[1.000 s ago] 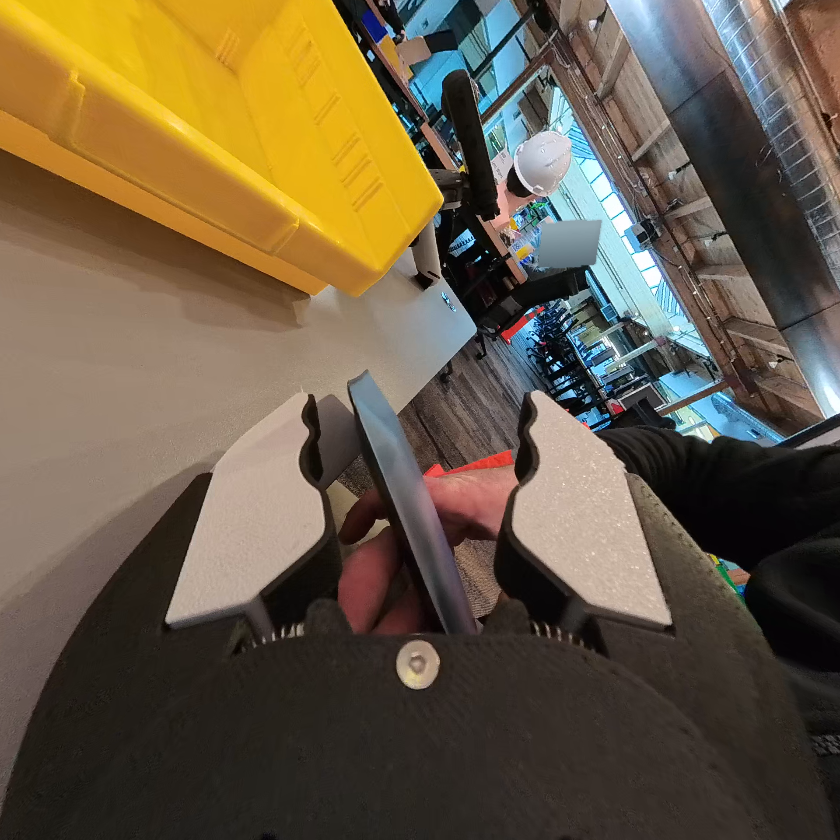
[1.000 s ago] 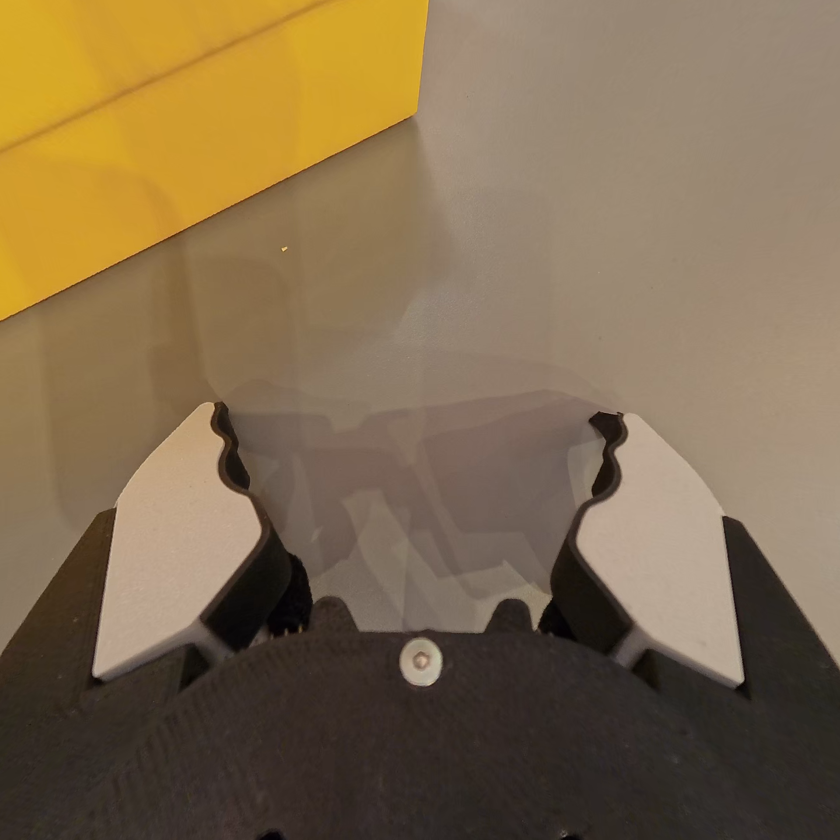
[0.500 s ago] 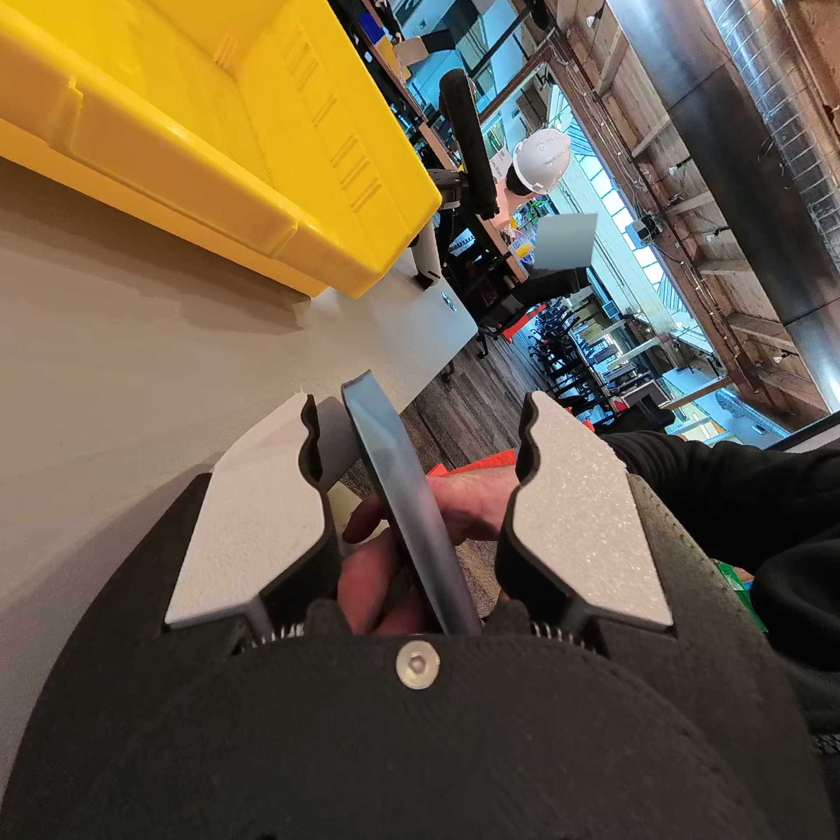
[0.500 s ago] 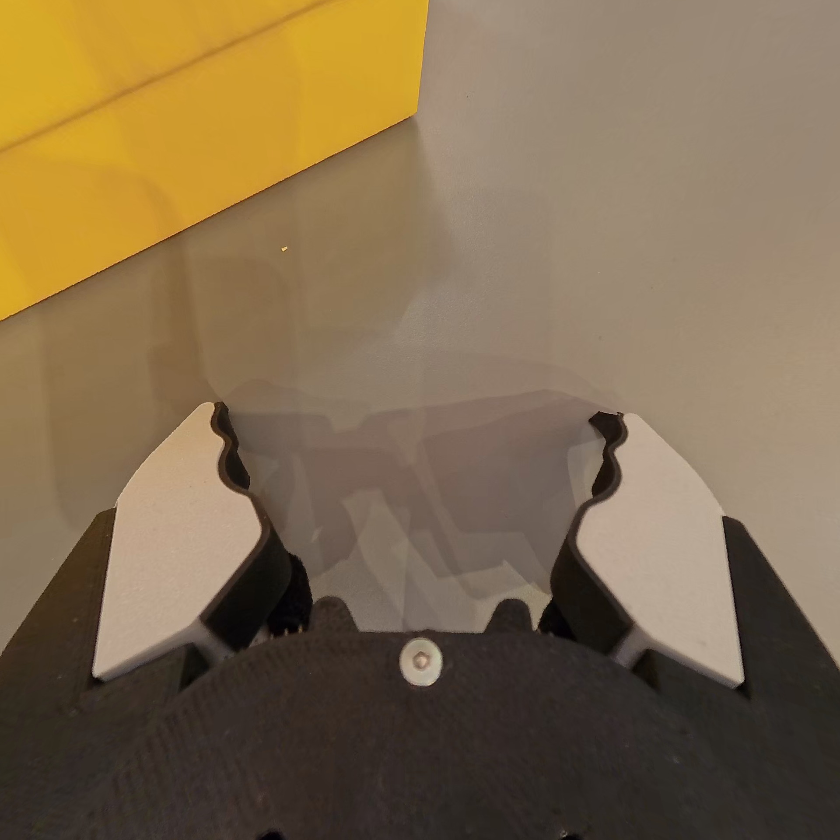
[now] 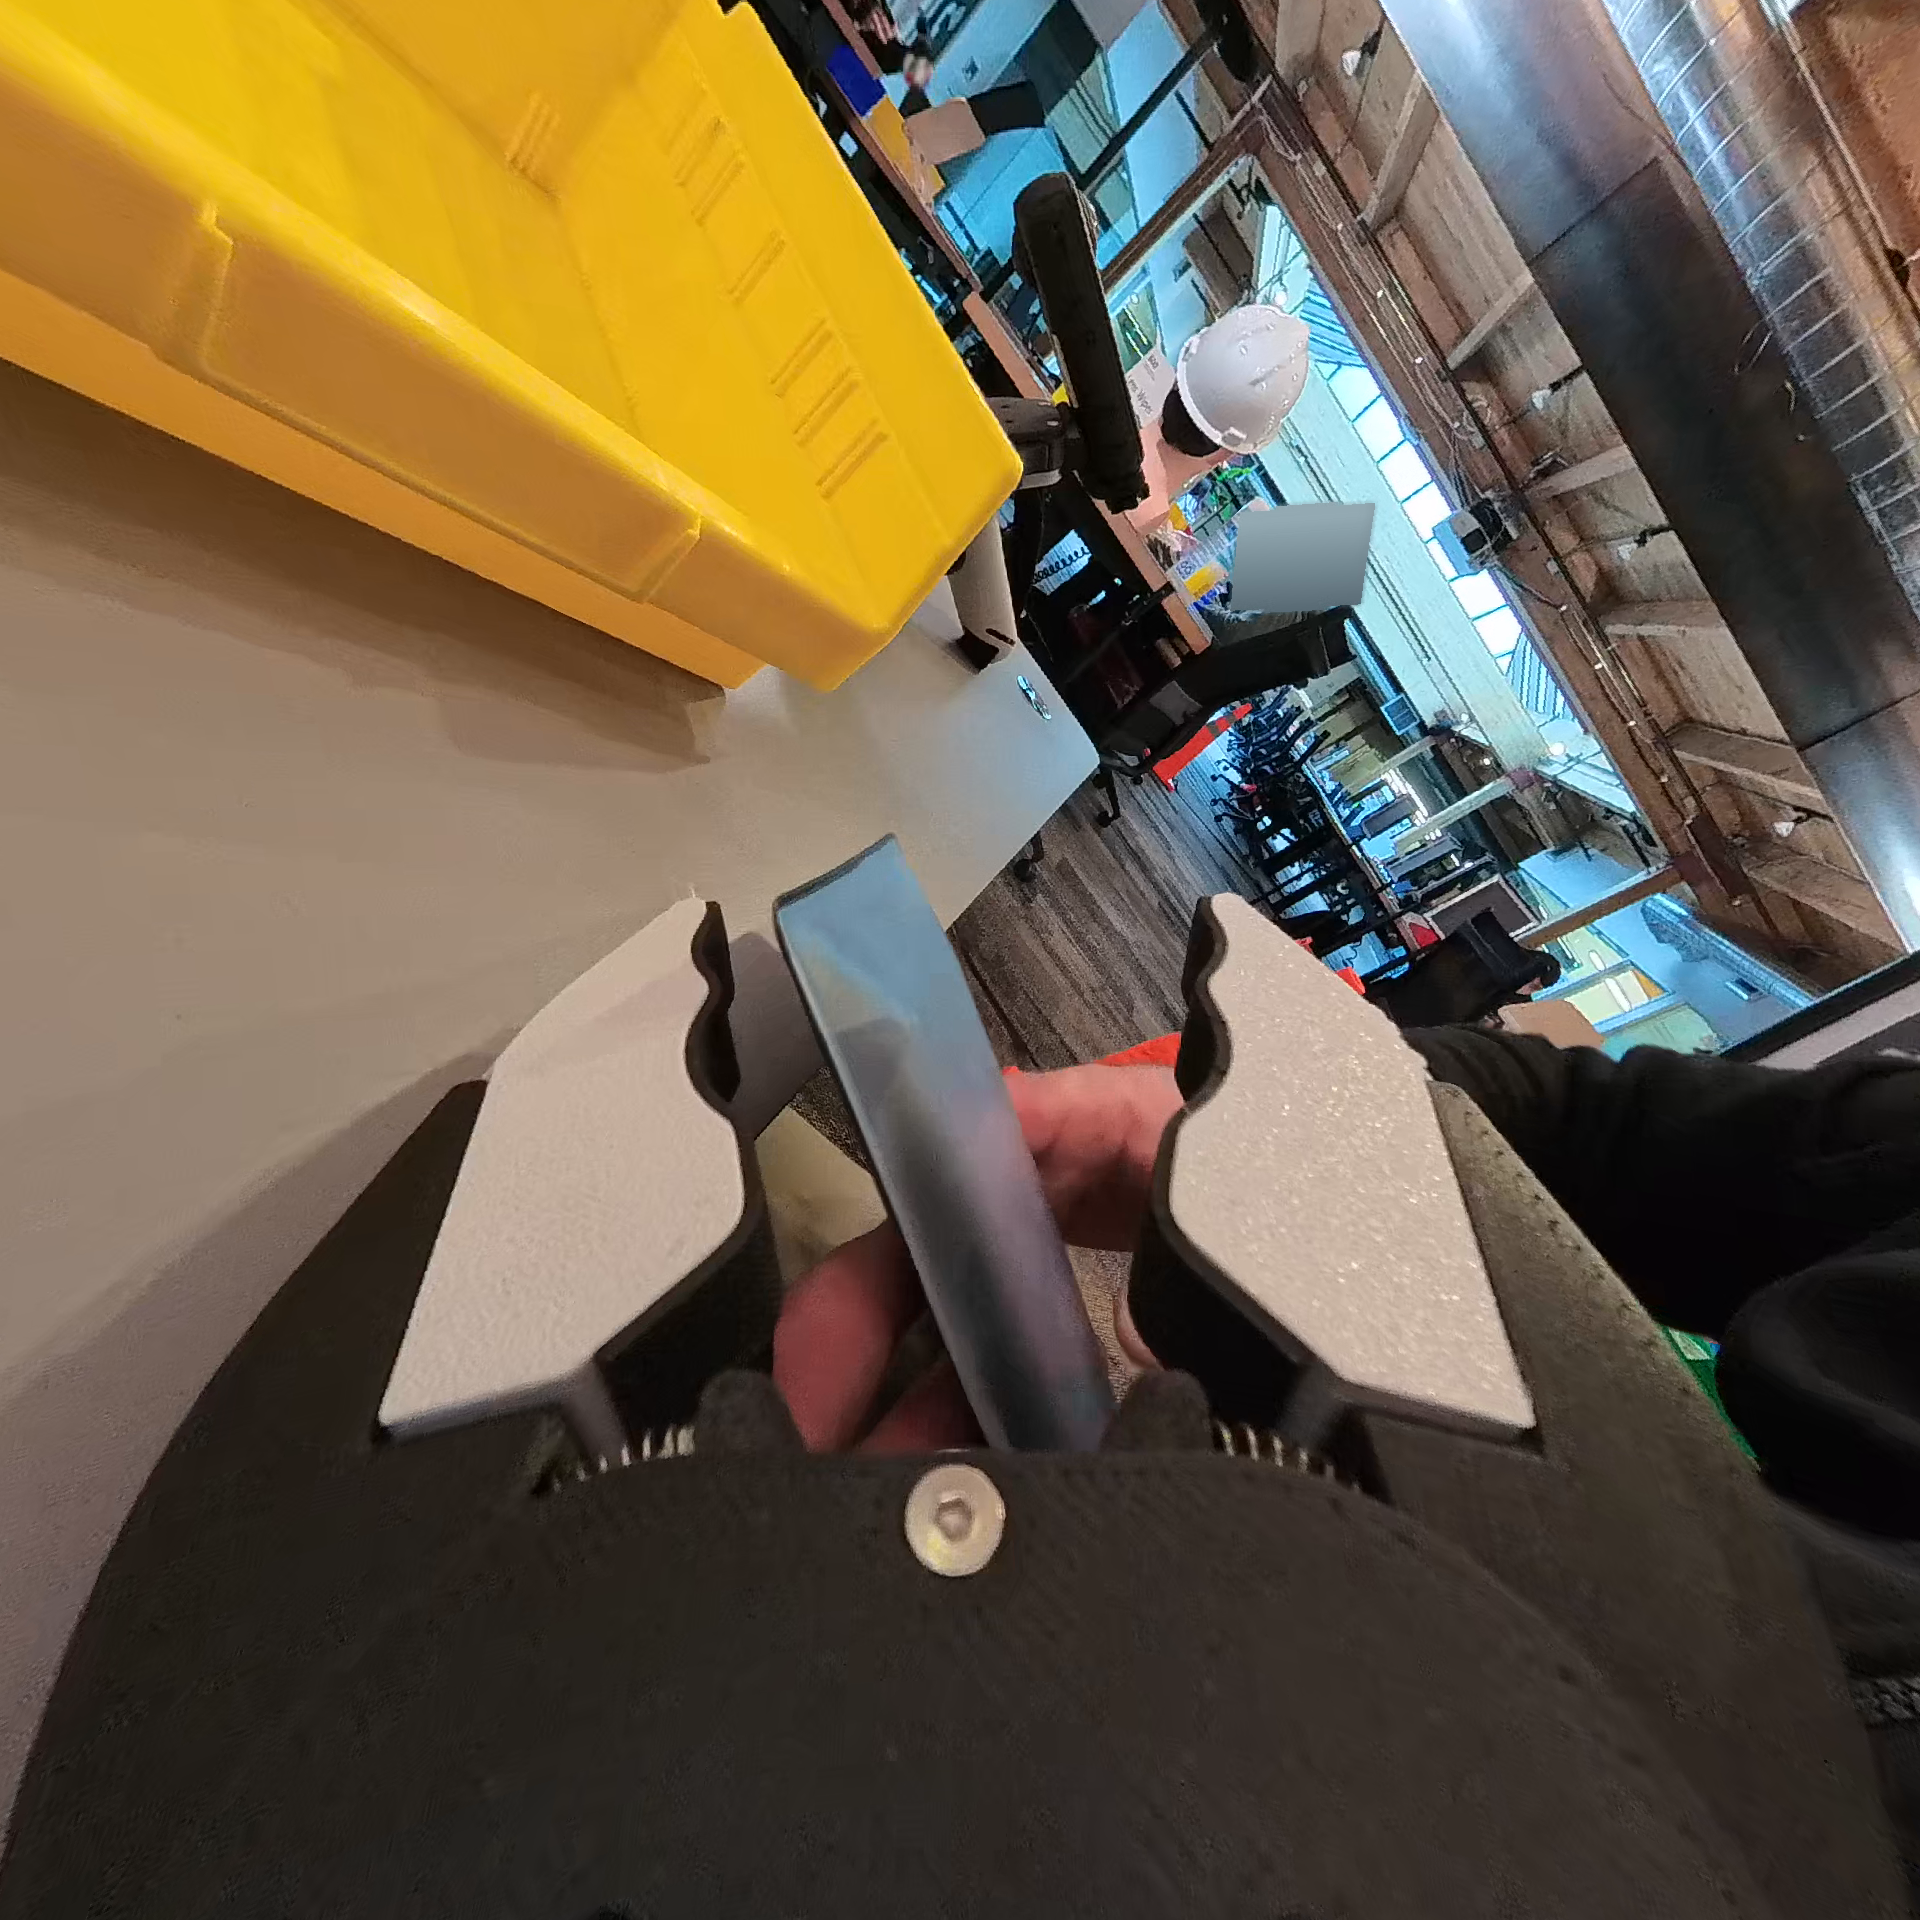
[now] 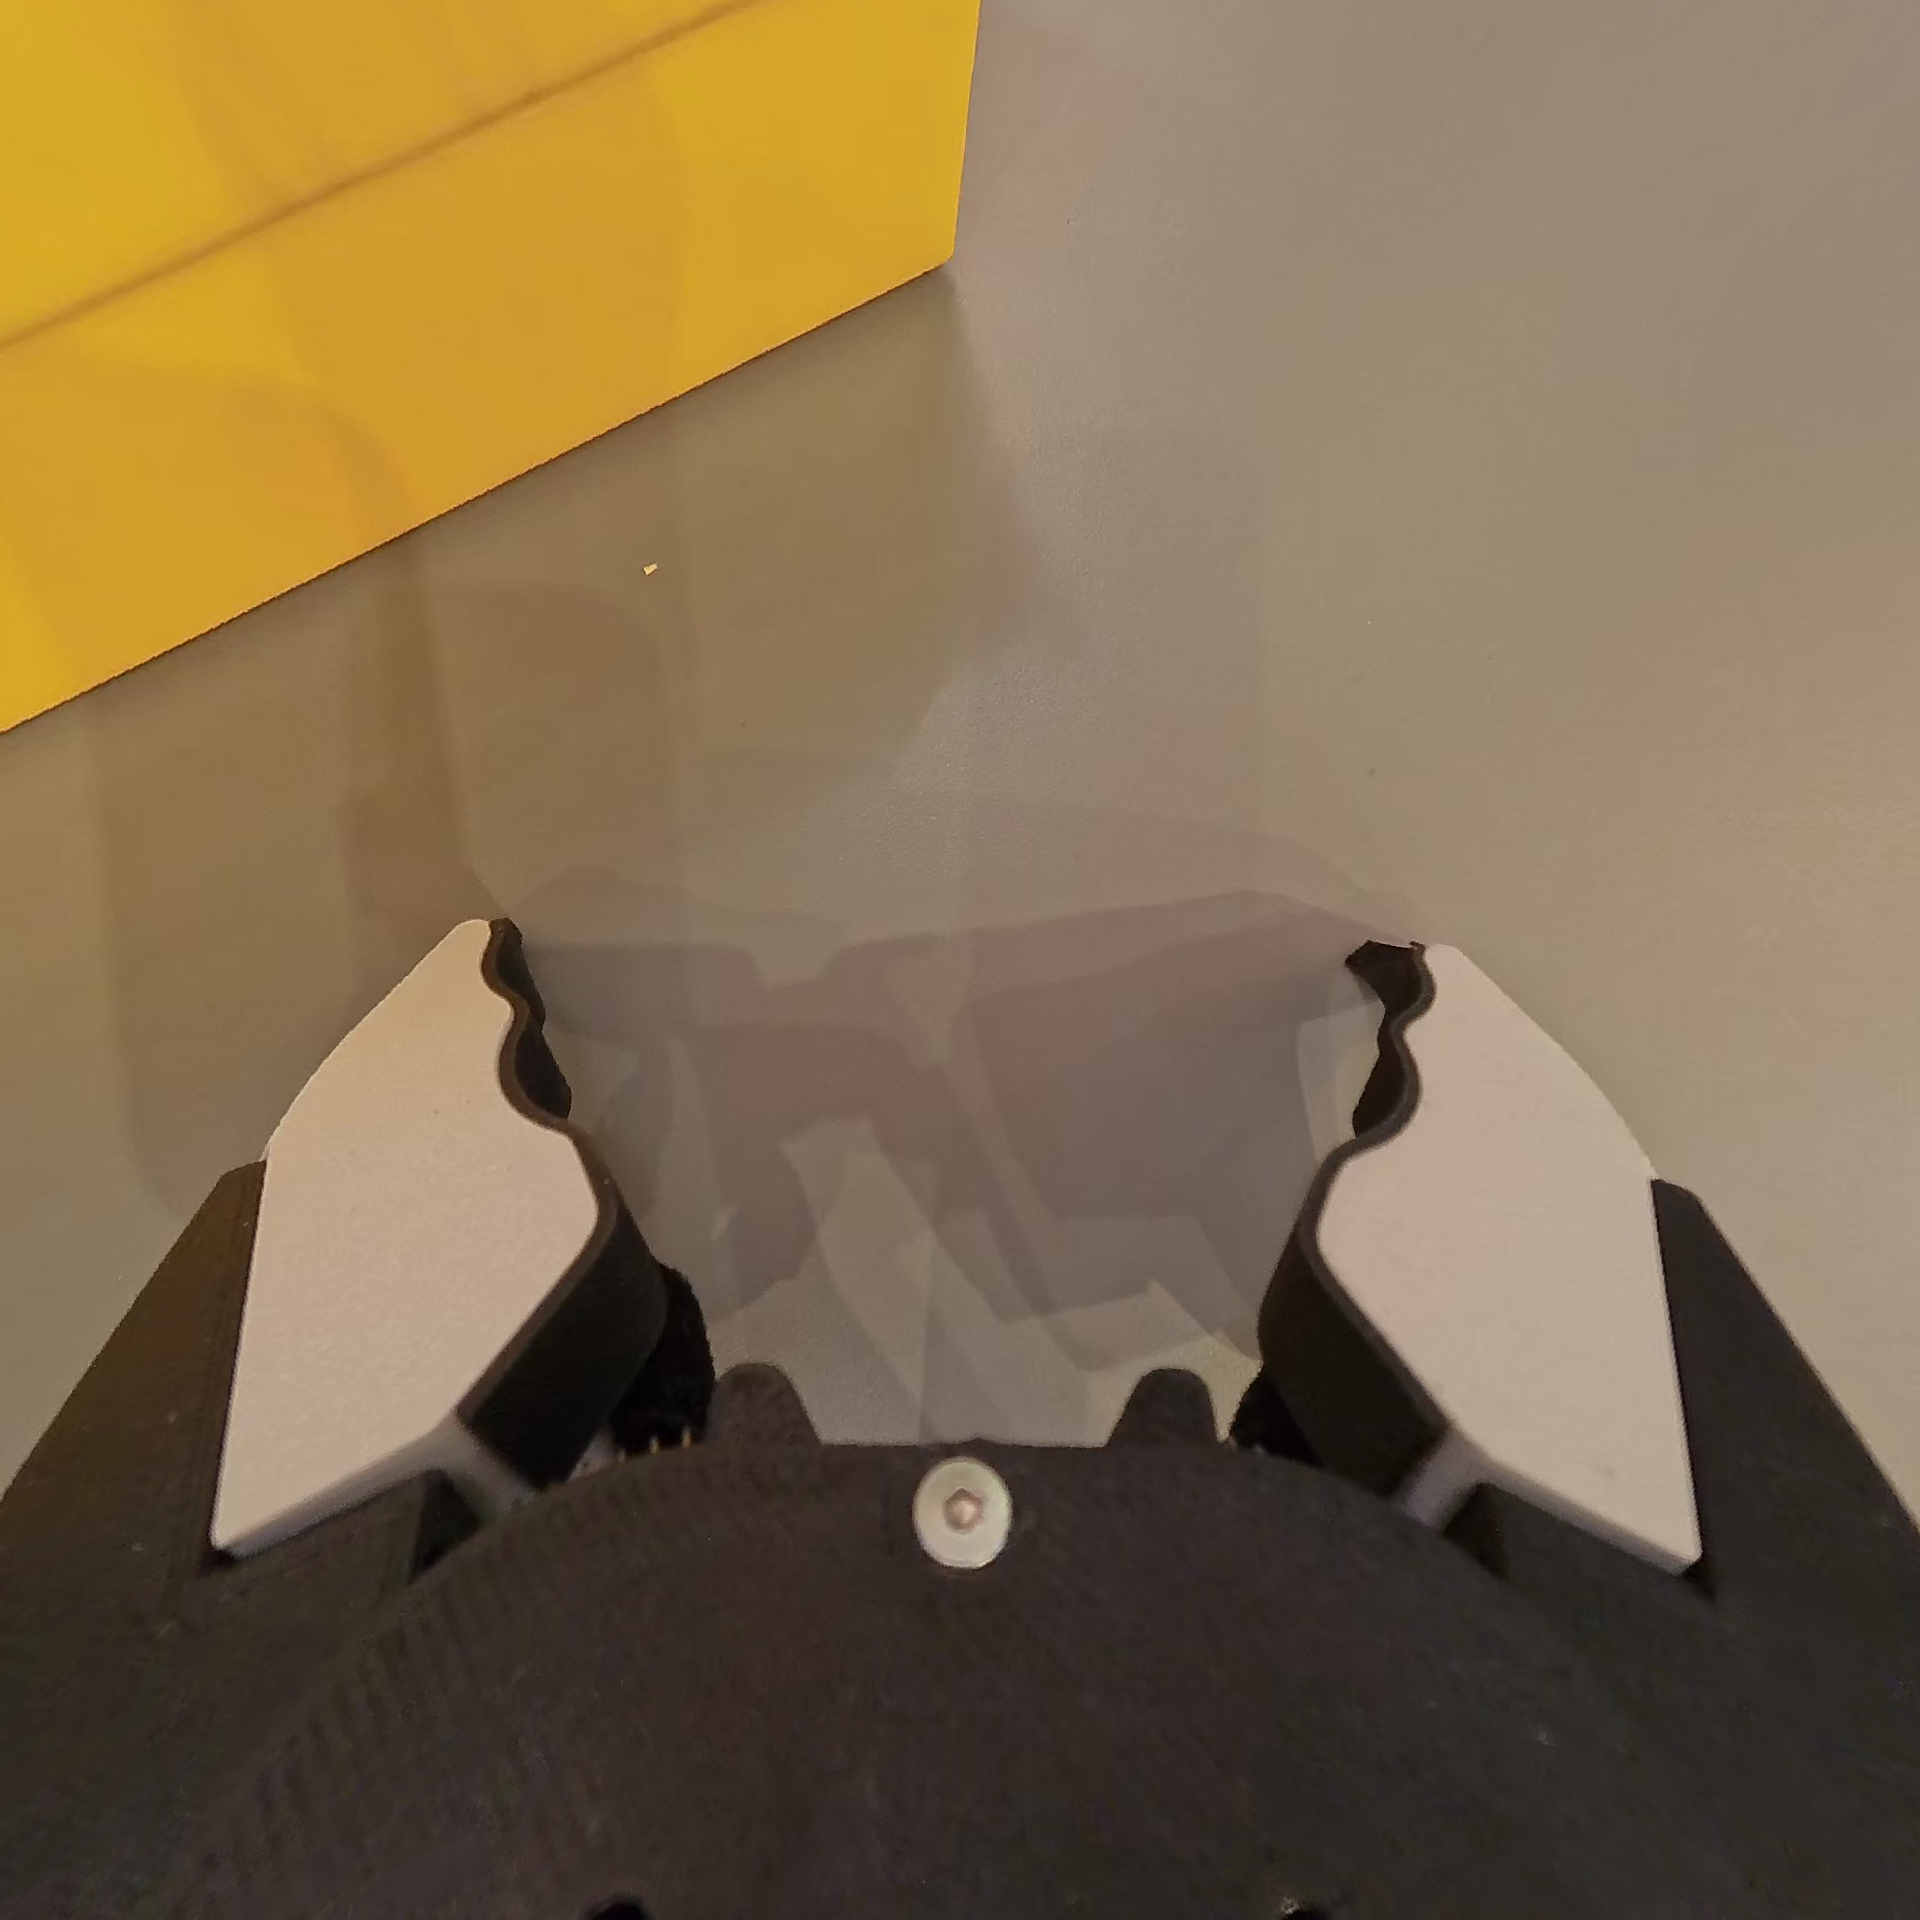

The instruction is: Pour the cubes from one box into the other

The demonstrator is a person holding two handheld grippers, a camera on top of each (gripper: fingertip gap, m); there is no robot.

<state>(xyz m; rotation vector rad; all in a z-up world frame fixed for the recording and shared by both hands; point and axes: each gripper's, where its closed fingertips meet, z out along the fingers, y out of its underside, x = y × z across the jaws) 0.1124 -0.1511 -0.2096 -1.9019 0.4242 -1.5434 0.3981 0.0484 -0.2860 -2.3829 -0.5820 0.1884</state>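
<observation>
A yellow plastic box (image 5: pixel 520 312) stands on the grey table (image 5: pixel 260 831) at the upper left of the left wrist view, its inside mostly hidden. No cubes show. My left gripper (image 5: pixel 956 914) is open near the table's edge, tilted on its side. A hand (image 5: pixel 1091 1143) holds a flat bluish slab (image 5: pixel 914 1091) in the gap between the fingers, touching neither. My right gripper (image 6: pixel 945 940) is open and empty just above the table (image 6: pixel 1455 520). The side wall of a yellow box (image 6: pixel 416 312) lies ahead to its left.
The table's edge (image 5: pixel 1039 821) runs past the left gripper, with wood floor beyond. A black sleeve (image 5: pixel 1662 1195) is at the right. A person in a white hard hat (image 5: pixel 1242 374) sits far off among desks and chairs.
The hand has shifted the bluish slab slightly between the left gripper's fingers. Both grippers stay where they were, open.
</observation>
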